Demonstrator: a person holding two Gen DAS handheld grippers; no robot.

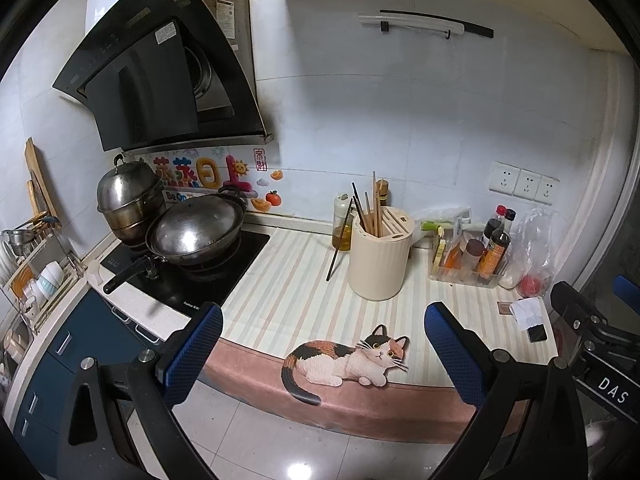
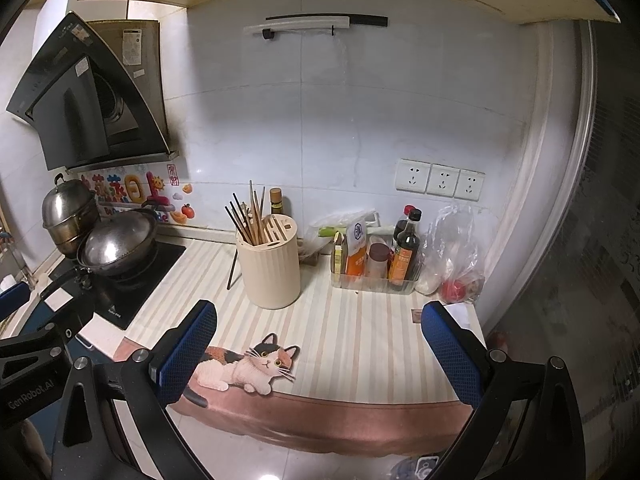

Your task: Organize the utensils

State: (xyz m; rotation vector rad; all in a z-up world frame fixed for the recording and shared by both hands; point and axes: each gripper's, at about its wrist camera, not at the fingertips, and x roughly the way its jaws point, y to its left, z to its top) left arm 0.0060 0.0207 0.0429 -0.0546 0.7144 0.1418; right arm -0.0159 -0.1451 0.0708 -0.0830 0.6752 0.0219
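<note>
Looking through the left wrist camera, you have the left gripper (image 1: 324, 350) held back off the near edge of the counter, jaws spread wide and empty, above the cat-print mat (image 1: 348, 360). The cream utensil holder (image 1: 379, 256) stands in the middle of the striped counter, with a bundle of chopsticks (image 1: 370, 210) upright in its left opening. One stray dark chopstick (image 1: 339, 240) leans outside it, tip on the counter just left of the holder's base, upper end by the oil bottle (image 1: 343, 224). That stray looks like your job. The wok (image 1: 196, 232) sits well to the left on the cooktop, clear of your path.

Through the right wrist camera, the right gripper (image 2: 320, 348) is likewise released and carrying nothing, hanging near the counter's front edge. The stray chopstick (image 2: 233, 266) shows just left of the holder (image 2: 274, 266), and the condiment tray (image 2: 376, 280) sits to the right, near but apart.

Judging from this, come in with the left gripper from the left side, pinch the chopstick at mid-length across its thin shaft, and lift it straight before tilting it upright. Close slowly, since a thin stick will likely roll or pivot between the pads. Lower it into the opening that already holds the bundle, and keep off the oil bottle behind.
</note>
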